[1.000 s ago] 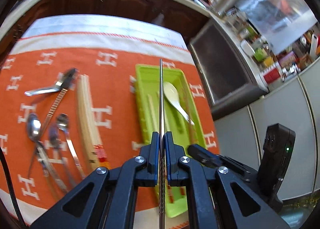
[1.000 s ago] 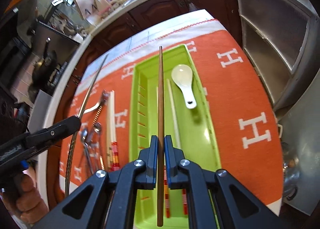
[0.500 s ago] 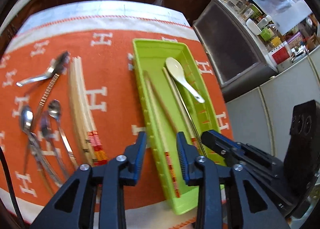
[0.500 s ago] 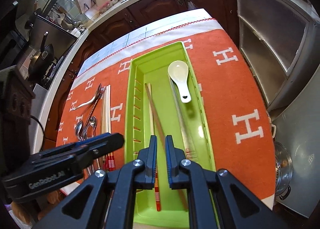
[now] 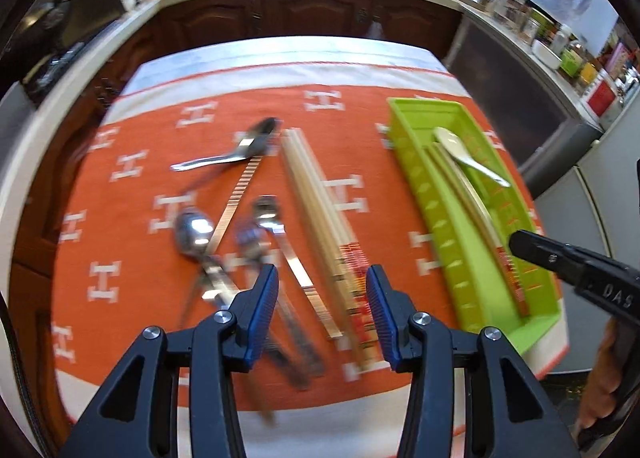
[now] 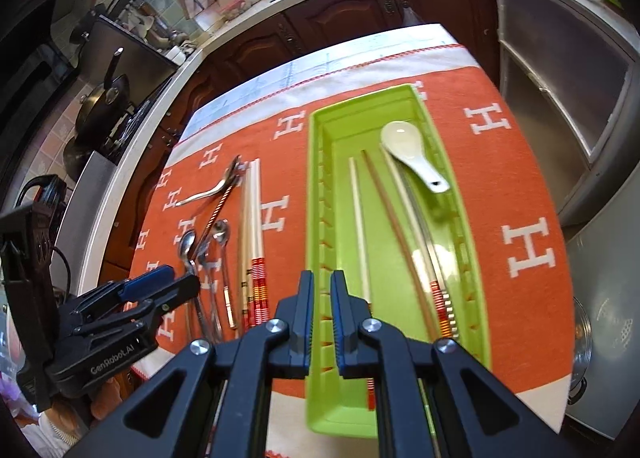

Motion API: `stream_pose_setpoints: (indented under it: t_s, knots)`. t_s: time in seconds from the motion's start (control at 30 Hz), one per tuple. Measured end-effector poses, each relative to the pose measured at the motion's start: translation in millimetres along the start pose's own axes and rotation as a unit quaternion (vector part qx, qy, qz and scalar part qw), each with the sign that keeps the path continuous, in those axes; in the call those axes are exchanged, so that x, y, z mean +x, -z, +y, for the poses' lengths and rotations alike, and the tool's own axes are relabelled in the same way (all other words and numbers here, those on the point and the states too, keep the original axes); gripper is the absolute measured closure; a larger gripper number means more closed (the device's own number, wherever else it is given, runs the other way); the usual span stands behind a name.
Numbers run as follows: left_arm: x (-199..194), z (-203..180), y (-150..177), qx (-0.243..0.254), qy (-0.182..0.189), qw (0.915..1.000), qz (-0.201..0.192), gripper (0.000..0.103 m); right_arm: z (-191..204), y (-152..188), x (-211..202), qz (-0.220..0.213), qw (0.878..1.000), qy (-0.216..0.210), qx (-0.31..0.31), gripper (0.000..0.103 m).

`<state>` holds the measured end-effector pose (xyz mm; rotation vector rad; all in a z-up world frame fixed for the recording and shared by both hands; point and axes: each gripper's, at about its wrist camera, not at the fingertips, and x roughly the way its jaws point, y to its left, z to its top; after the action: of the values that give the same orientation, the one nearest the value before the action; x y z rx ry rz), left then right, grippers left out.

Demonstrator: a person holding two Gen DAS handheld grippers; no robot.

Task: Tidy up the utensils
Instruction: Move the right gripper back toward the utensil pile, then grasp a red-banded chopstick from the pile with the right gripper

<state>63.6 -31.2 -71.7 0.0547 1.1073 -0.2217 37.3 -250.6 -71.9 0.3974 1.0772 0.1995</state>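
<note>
A green tray [image 6: 316, 218] lies on the orange cloth and holds a white ceramic spoon [image 6: 408, 154], a white chopstick [image 6: 358, 226], a brown one [image 6: 392, 218] and a metal one [image 6: 420, 226]. Left of the tray are pale chopsticks with red bands [image 5: 320, 210], several metal spoons [image 5: 192, 230] and a ribbed metal chopstick [image 5: 236, 194]. My left gripper [image 5: 322, 298] hovers over these loose utensils, its jaws opening with nothing between them. My right gripper [image 6: 322, 286] hangs above the tray's near end, its jaws a narrow gap apart and empty.
The orange cloth with white H marks [image 5: 132, 162] covers the table to its near edge. Dark wood cabinets [image 5: 312, 10] and a cluttered counter run behind. A stove with pans [image 6: 104, 98] stands far left, a steel appliance [image 6: 560, 90] on the right.
Both grippers let go of their chopsticks, which now lie in the tray. The left gripper opened and swung left over the loose utensils. The right drew back a little.
</note>
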Motion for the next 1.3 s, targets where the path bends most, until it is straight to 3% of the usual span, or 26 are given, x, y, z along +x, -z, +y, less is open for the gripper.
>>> stream_pose_setpoints:
  t_s: [0.2,0.4,0.83,1.3]
  knots:
    - [-9,46,11,-0.025,-0.028,0.9992,-0.012,0.059,25,2,17,0.017,1.000,-0.013,-0.017,0.095]
    - [-2,64,15,-0.039,-0.036,0.9985,-0.014,0.058,53,-1,43,0.033,0.998,-0.017,-0.051,0.095]
    - [17,81,14,-0.046,-0.015,0.9988,-0.010,0.057,88,-10,112,0.074,0.989,0.056,-0.115,0.095]
    - [32,95,15,-0.055,0.009,0.9984,-0.004,0.055,94,-15,139,0.088,0.980,0.105,-0.143,0.095]
